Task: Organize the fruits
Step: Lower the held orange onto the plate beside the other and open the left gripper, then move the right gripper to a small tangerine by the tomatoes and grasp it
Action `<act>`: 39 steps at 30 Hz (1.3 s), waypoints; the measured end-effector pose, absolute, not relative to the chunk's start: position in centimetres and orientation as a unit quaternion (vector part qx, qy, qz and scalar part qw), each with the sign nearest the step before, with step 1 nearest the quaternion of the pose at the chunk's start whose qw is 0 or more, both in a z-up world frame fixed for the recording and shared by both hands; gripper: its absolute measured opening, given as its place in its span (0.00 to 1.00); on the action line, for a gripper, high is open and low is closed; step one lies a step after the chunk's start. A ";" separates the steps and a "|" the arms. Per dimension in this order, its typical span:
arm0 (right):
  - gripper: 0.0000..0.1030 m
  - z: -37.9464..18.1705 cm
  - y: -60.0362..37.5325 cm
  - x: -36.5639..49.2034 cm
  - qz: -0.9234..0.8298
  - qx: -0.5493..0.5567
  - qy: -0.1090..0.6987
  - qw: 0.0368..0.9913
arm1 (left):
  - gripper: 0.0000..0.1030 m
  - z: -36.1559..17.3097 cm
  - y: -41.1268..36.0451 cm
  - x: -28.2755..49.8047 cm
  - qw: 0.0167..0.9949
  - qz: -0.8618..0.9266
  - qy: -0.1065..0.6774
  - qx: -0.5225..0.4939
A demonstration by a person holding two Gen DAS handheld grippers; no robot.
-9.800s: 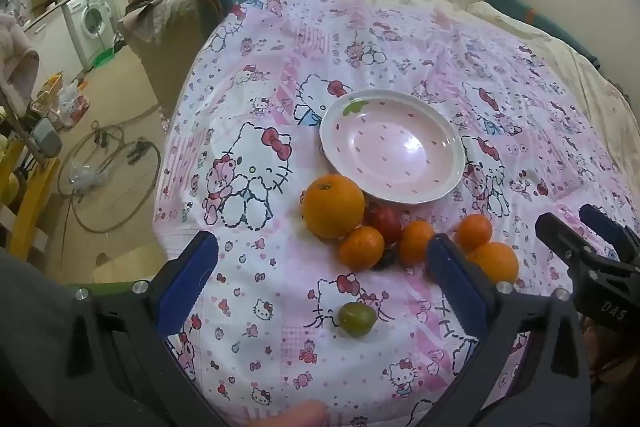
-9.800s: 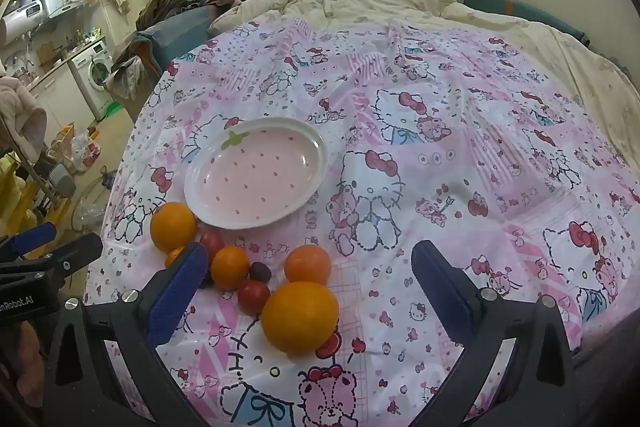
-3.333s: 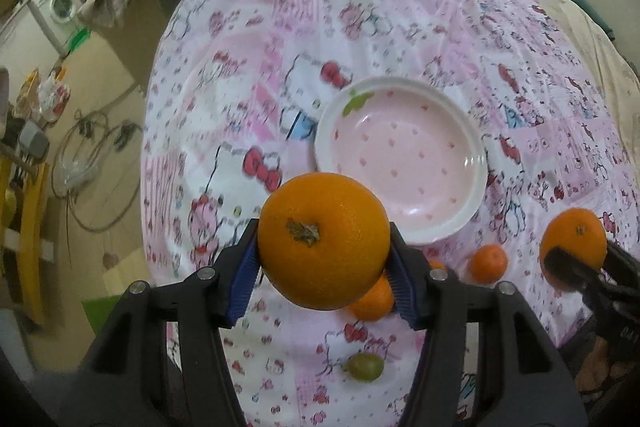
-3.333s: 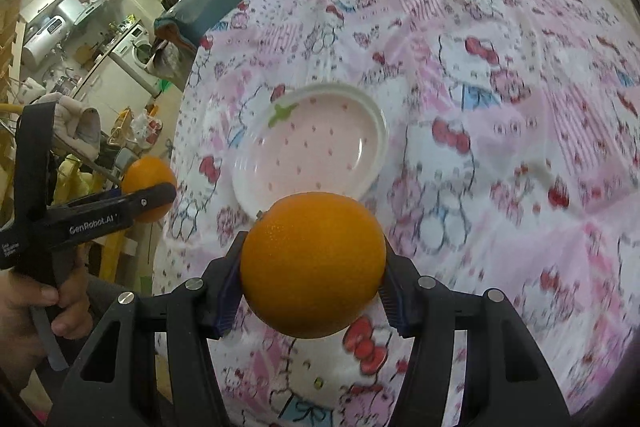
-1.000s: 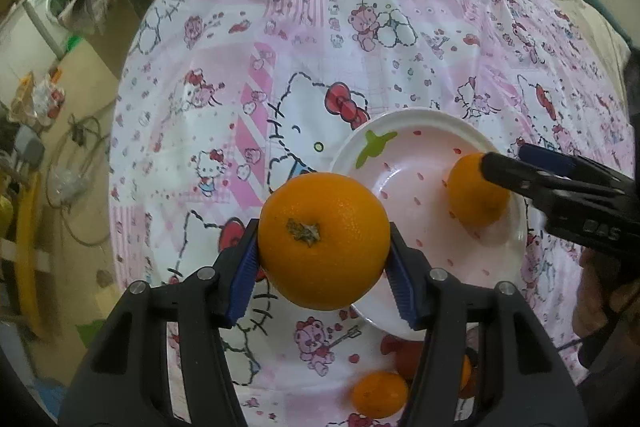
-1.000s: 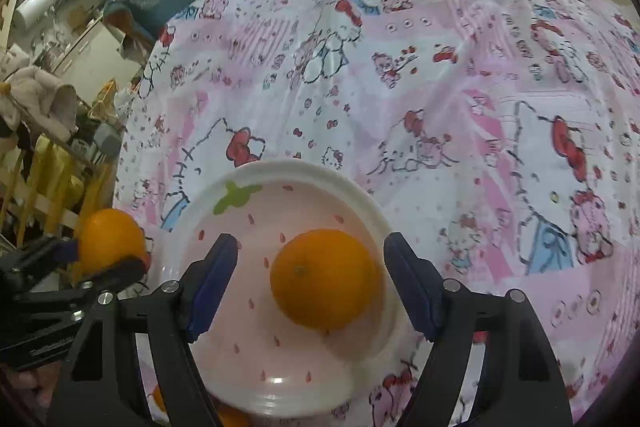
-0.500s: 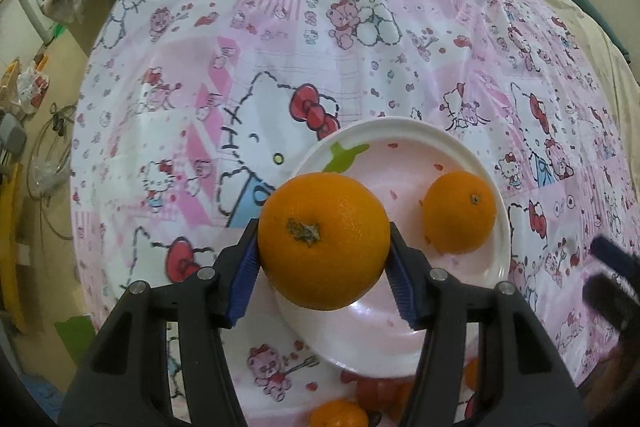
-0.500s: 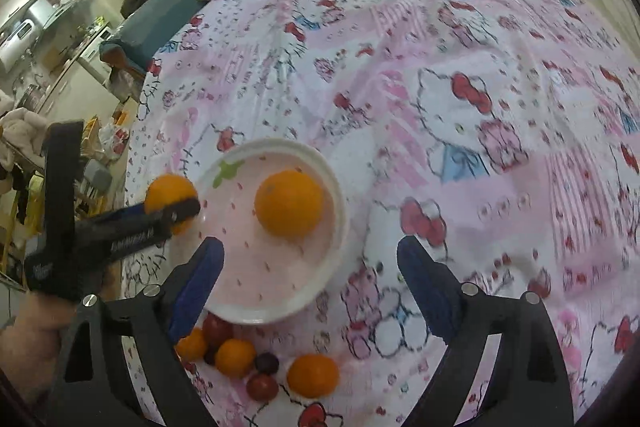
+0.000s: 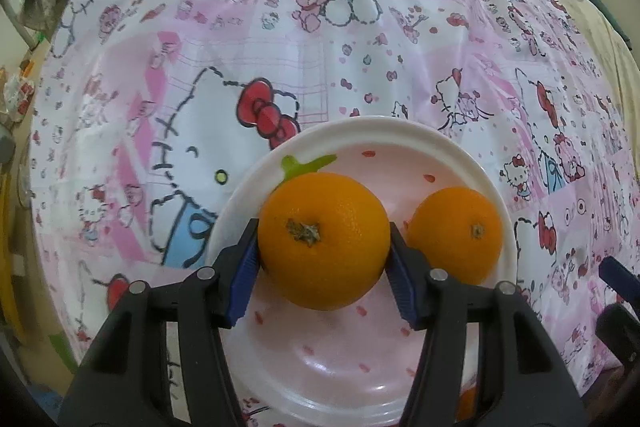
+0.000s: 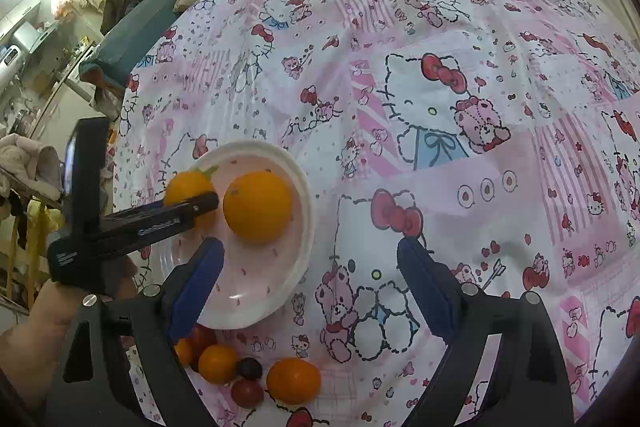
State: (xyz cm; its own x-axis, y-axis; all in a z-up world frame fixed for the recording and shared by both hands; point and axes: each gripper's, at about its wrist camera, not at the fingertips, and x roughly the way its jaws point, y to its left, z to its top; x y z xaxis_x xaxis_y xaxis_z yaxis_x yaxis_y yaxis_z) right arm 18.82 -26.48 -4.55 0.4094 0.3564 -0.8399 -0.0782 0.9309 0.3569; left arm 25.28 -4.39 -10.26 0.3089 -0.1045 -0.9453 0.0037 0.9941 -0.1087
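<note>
Orange point(image 9: 323, 247) clamped between the blue pads point(image 9: 243, 269) of the left gripper point(image 9: 324, 269), stem end facing the camera, held over the left part of the pink strawberry-print plate point(image 9: 400, 131); whether touching the plate, impossible to tell. Second orange point(image 9: 456, 235) resting in the plate just beside the first, to its right, small gap between them in the left wrist view. Same pair seen from the right wrist view: held orange point(image 10: 188, 189) at the plate's far-left rim point(image 10: 296, 179), free orange point(image 10: 258, 207) sitting in the middle. Right gripper point(image 10: 308, 287) with fingers spread wide apart, holding nothing, hovering near the plate's right edge above the Hello Kitty bedspread point(image 10: 440, 107). Left hand point(image 10: 44, 323) wrapped around the left gripper's handle. Loose fruit on the bedspread just below the plate: small orange point(image 10: 294, 381), another small orange point(image 10: 218, 363), dark plum-like fruit point(image 10: 250, 367), red fruit point(image 10: 247, 393), more partly hidden behind the right gripper's left finger.
</note>
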 end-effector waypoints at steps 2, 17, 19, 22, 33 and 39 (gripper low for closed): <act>0.88 -4.4 -26.6 18.8 0.131 0.135 0.526 0.829 | 0.53 -10.6 -4.6 25.5 0.806 -0.034 0.589 -0.043; 0.88 -4.4 -26.7 18.8 0.134 0.145 0.525 0.828 | 0.67 -10.9 -5.5 25.8 0.809 -0.045 0.585 -0.021; 0.88 -4.3 -26.8 18.8 0.133 0.143 0.523 0.829 | 0.72 -10.6 -5.4 25.7 0.813 -0.042 0.580 -0.024; 0.88 -4.3 -26.8 18.8 0.132 0.143 0.523 0.830 | 0.76 -10.5 -5.5 25.5 0.813 -0.039 0.581 -0.021; 0.88 -3.3 -26.3 18.7 0.138 0.131 0.510 0.839 | 0.76 -7.2 -4.4 22.9 0.827 -0.036 0.559 -0.040; 0.88 -2.6 -26.5 17.9 0.143 0.131 0.502 0.843 | 0.76 -3.5 -4.4 20.1 0.854 -0.039 0.518 -0.030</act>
State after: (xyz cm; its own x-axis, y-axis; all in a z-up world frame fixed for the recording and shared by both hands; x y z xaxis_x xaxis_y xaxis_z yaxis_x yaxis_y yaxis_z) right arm 17.94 -26.51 -2.57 0.4559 0.3722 -0.8085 -0.1099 0.9250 0.3638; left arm 20.06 -4.38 -3.50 0.4601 -0.0972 -0.8825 0.0345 0.9952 -0.0916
